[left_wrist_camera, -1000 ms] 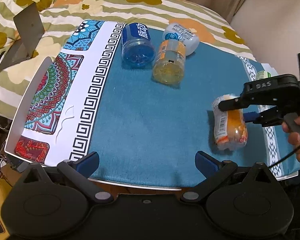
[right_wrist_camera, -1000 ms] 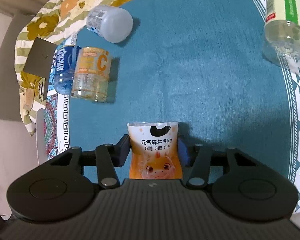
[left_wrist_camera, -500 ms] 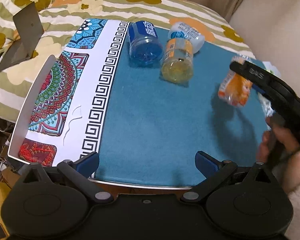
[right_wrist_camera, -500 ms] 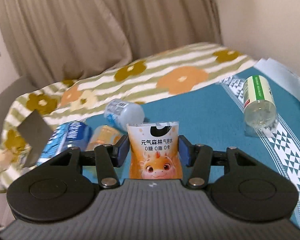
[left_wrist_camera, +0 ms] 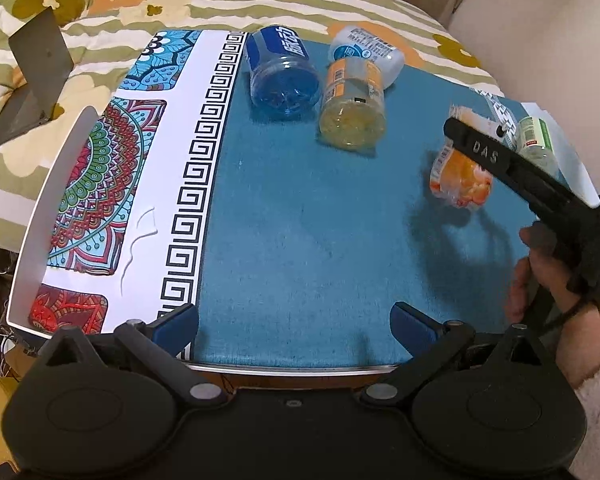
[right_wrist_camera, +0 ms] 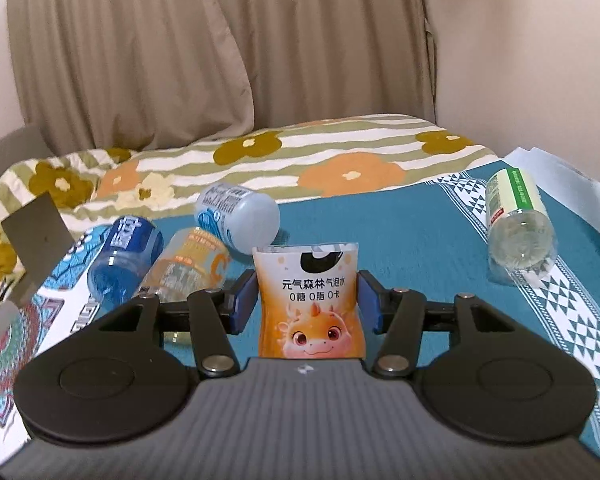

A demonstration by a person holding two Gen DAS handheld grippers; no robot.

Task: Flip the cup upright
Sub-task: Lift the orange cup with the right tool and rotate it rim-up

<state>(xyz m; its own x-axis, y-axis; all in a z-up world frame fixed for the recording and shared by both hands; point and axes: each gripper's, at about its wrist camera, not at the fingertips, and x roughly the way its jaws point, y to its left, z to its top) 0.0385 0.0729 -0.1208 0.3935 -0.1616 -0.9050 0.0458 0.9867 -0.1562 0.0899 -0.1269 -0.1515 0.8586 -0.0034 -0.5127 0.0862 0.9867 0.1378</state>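
The right gripper (right_wrist_camera: 306, 304) has its blue pads (right_wrist_camera: 244, 300) pressed in on both sides of the orange cup (right_wrist_camera: 310, 304), the one with the little cartoon dragon on the label, and the label reads right way up from the right wrist view. In the left wrist view that same cup (left_wrist_camera: 460, 176) looks tilted and lifted off the teal cloth (left_wrist_camera: 300, 220), with its shadow falling on the cloth below, and the person's hand (left_wrist_camera: 540, 280) is wrapped around the handle. The left gripper (left_wrist_camera: 294, 322) is spread wide with nothing between its fingers, hovering at the near edge of the table. Further out, three more cut bottles lie on their sides in a cluster: a blue one (left_wrist_camera: 282, 70), a yellow-orange one (left_wrist_camera: 352, 104) just beside it, and a pale one (left_wrist_camera: 364, 48) behind, touching the yellow one. A green-labelled bottle (right_wrist_camera: 516, 220) lies well apart on the right, on the patterned border. A floral striped blanket (right_wrist_camera: 300, 156) and beige curtains (right_wrist_camera: 220, 40) sit behind.
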